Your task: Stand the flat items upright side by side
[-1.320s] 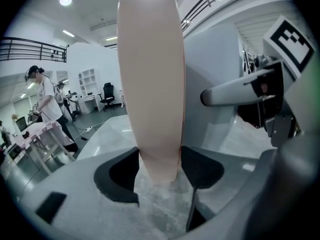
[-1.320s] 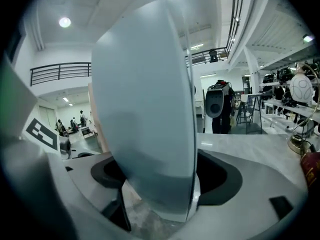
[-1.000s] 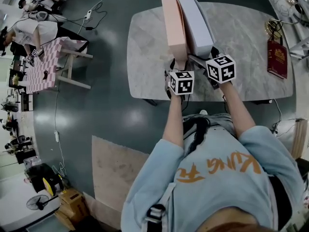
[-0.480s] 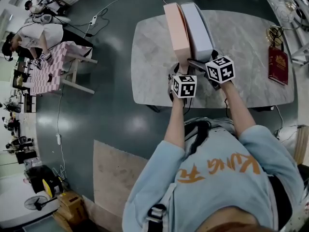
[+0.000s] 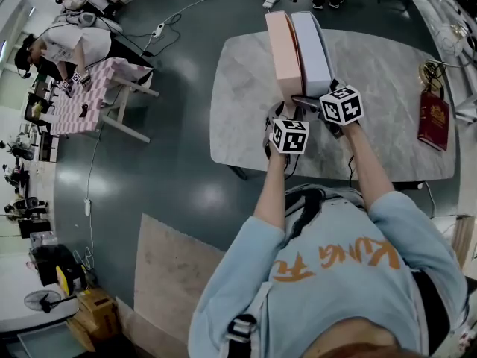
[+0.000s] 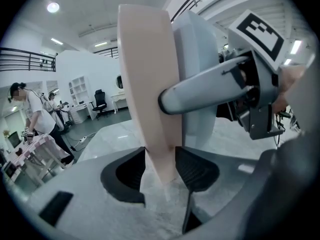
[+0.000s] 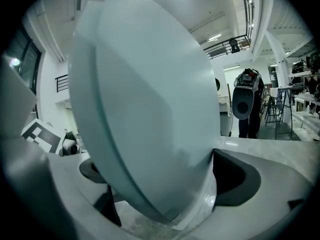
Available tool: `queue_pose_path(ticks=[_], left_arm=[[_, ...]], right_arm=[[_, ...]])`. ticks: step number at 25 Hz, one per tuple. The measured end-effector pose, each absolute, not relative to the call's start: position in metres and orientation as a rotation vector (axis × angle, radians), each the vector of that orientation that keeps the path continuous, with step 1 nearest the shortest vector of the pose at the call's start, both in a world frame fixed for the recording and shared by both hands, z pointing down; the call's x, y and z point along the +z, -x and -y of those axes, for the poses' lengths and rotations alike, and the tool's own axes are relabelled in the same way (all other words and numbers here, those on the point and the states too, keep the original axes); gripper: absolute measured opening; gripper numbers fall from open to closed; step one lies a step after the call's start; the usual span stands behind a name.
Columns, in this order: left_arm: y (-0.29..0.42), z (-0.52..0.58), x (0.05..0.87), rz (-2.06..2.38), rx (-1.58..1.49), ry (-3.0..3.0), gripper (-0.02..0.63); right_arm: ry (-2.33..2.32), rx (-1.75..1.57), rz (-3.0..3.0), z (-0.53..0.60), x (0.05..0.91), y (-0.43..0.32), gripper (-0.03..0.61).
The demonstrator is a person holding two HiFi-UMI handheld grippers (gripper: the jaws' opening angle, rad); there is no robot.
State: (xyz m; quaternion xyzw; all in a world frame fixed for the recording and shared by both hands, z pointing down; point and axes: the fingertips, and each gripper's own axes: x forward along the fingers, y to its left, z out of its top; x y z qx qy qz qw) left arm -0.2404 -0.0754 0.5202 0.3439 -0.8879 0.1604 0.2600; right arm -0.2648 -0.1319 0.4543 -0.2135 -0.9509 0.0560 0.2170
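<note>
Two flat boxes stand upright side by side on the marble table (image 5: 246, 103): a pink one (image 5: 282, 51) on the left and a pale grey one (image 5: 313, 47) touching it on the right. My left gripper (image 5: 284, 112) is at the pink box's near end. Its jaws have just been closing, and both pads now press the box's lower edge (image 6: 160, 149). My right gripper (image 5: 314, 100) straddles the grey box (image 7: 145, 114). Its jaws have just been opening and stand wide around the box, which hides the left pad. One of its fingers (image 6: 210, 86) crosses the left gripper view.
A dark red book (image 5: 432, 118) lies near the table's right edge, with a small brass-coloured object (image 5: 431, 71) behind it. Left of the table, a person bends over a small table with a checked cloth (image 5: 82, 95). Cables run across the floor.
Both boxes stay upright and together, and both grippers stay at their near ends. The head camera has shifted, so the table sits a little further right and lower in view.
</note>
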Motion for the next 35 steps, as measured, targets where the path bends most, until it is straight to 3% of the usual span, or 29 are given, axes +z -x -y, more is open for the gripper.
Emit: queue_pose_path(ticks=[15, 20, 26, 30, 35], left_arm=[[0.242, 0.065, 0.477, 2.539, 0.288, -0.946, 0.163], [0.237, 0.054, 0.46, 2.6, 0.187, -0.91, 0.11], [0.226, 0.043, 0.418, 2.711, 0.045, -0.855, 0.021], [0.213, 0.043, 0.396, 2.744, -0.006, -0.873, 0.014], [0.2, 0.042, 0.363, 2.79, -0.032, -0.914, 0.014]], right_arm=[[0.498, 0.168, 2.695, 0.14, 0.438, 0.25, 0.575], [0.47, 0.182, 2.737, 0.149, 0.421, 0.228, 0.567], [0.41, 0.172, 2.817, 0.163, 0.392, 0.196, 0.387], [0.392, 0.241, 2.877, 0.168, 0.371, 0.179, 0.262], [0.389, 0.304, 2.925, 0.164, 0.351, 0.168, 0.164]])
